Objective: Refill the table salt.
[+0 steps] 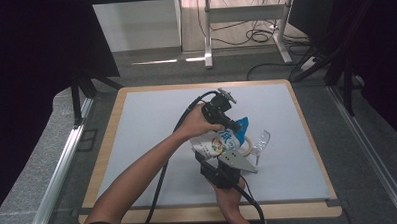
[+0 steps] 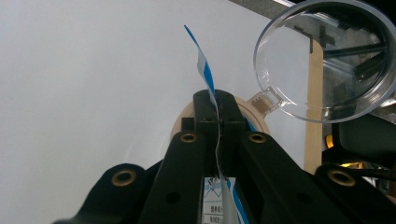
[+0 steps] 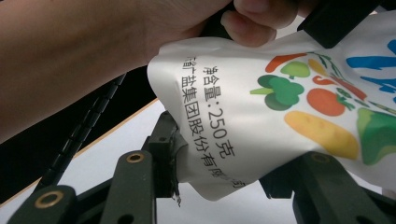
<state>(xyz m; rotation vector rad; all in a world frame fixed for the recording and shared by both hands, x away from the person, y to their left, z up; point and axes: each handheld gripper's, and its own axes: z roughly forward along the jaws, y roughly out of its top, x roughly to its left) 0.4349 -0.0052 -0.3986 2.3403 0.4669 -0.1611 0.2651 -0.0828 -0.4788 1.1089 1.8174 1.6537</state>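
Over the middle of the pale grey tabletop (image 1: pixel 152 143) with its light wooden border, a white plastic pouch (image 1: pixel 218 141) is held up between the two grippers. It is a soft, glossy film bag, printed with bright cartoon vegetables (green broccoli, a red tomato, a yellow potato shape), black Chinese characters with the figure 250, and a blue band at its upper edge. The film is crumpled and bulging where it is squeezed.

The left gripper (image 1: pixel 235 124) has its black jaws pressed together on the pouch's thin blue-and-white top edge; in the left gripper view that edge (image 2: pixel 205 74) stands up as a narrow strip between the closed jaws. The right gripper (image 1: pixel 219 164), matte black with brass-coloured rivets, pinches the pouch's lower white corner (image 3: pixel 196 140), its jaws standing partly apart with the bulging film between them.

Just beside the pouch, on the side toward the table's right edge, is a round jar with a beige rim (image 2: pixel 254 112) and a clear, round plastic lid (image 2: pixel 327 60) hinged open and tilted upward. The lid is smooth and see-through, showing the tabletop's edge behind it.
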